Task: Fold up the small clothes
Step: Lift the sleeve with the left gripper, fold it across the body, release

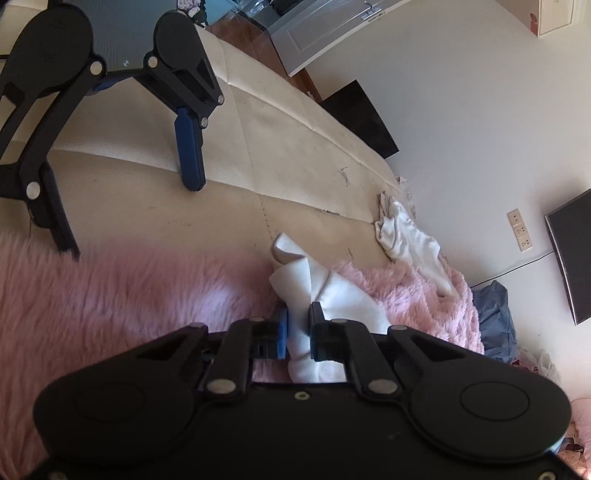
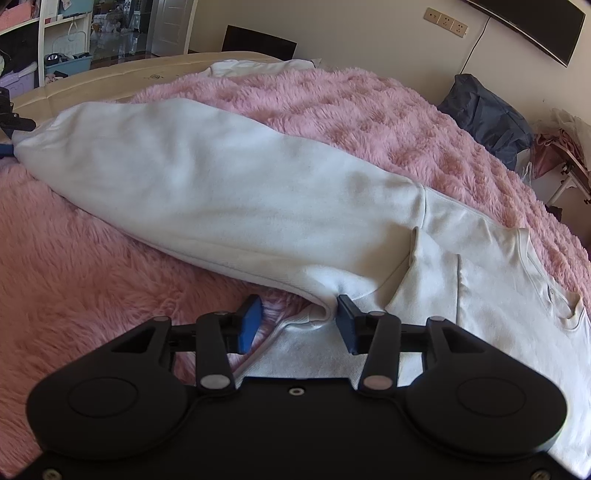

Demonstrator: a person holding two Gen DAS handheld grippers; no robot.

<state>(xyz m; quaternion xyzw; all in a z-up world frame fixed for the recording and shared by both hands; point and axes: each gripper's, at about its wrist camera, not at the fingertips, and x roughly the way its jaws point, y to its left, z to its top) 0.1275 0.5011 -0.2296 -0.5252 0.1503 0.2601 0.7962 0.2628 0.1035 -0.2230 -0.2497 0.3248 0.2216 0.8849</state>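
Note:
A white long-sleeved top [image 2: 258, 199] lies spread on a pink furry blanket [image 2: 351, 110]. One sleeve stretches away to the left in the right wrist view. My left gripper [image 1: 298, 332] is shut on the white cloth [image 1: 317, 291] at that sleeve's end. My right gripper [image 2: 299, 325] is open, its blue pads either side of the cloth edge where sleeve meets body, low over the blanket. It also shows in the left wrist view [image 1: 129, 184], open, at the upper left. The top's neckline [image 2: 565, 306] lies at the right.
A cream mattress [image 1: 295, 155] lies beyond the pink blanket [image 1: 110, 295]. Another white garment [image 1: 406, 236] is crumpled at its far edge near the wall. A dark blue bag [image 2: 487, 114] and a wall television [image 2: 535, 22] stand at the right. Shelves with bins [image 2: 55, 44] are at the back left.

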